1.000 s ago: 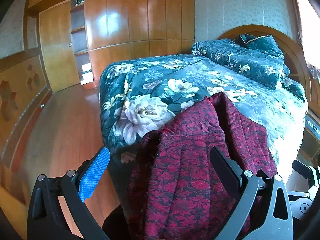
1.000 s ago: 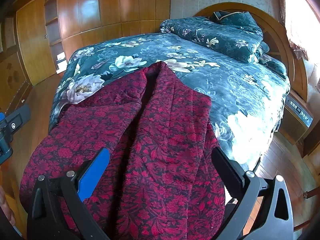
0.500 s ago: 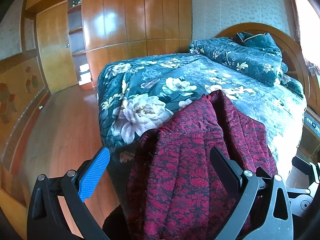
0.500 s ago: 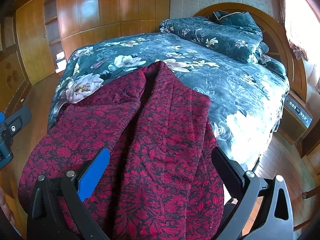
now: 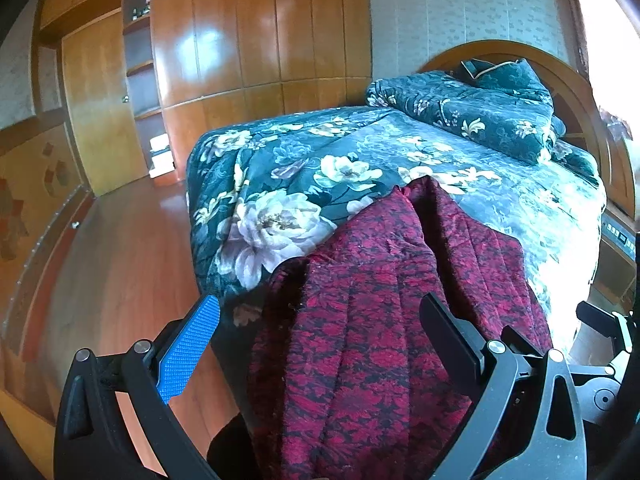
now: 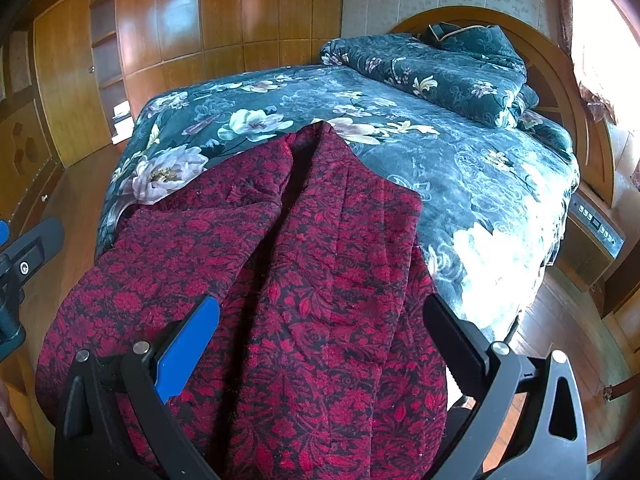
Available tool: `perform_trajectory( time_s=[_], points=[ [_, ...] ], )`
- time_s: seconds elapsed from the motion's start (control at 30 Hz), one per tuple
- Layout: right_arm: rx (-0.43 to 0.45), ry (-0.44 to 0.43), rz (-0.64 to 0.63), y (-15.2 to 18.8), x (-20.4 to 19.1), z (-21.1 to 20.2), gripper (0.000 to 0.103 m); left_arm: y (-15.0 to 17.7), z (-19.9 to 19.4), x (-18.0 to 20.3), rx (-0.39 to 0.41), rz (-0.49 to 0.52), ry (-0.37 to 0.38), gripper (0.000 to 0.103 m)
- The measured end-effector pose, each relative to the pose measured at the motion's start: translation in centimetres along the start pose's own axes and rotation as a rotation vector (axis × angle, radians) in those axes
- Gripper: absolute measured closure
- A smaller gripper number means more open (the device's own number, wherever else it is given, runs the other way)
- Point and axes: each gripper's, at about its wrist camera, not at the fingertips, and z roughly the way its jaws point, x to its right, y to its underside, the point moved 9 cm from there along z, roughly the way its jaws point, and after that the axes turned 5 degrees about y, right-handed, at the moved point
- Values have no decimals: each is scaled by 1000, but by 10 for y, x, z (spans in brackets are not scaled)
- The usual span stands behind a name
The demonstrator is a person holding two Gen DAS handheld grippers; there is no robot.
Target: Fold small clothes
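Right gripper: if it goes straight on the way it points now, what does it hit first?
Most likely the red patterned garment lying between the open fingers of the right gripper, then the floral bedspread; depth is unclear.

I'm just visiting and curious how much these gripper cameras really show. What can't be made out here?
- Red garment: its near end runs off the bottom edge in both views, behind the open left gripper and right gripper, so its type stays unclear.
- Shelf items: too small in the left view.
- Window: washed out by glare in the right view.
- Panel beside the bed: buttons too small to read.
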Motion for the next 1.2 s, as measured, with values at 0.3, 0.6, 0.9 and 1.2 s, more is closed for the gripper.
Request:
perform_trajectory(
  time_s=[0.3, 0.6, 0.9, 1.2],
  points=[
    [-14, 5, 0, 2, 2, 4, 2, 5, 0, 8, -15, 42, 44, 4],
    [-29, 12, 35, 2, 15, 9, 2, 8, 1, 7, -29, 62, 57, 4],
    [-32, -1, 60, 0, 25, 6, 2, 9, 0, 13, -22, 98, 74, 4],
    [-47, -51, 143, -4, 52, 9, 2, 22, 6, 37, -75, 198, 136, 4]
  ],
)
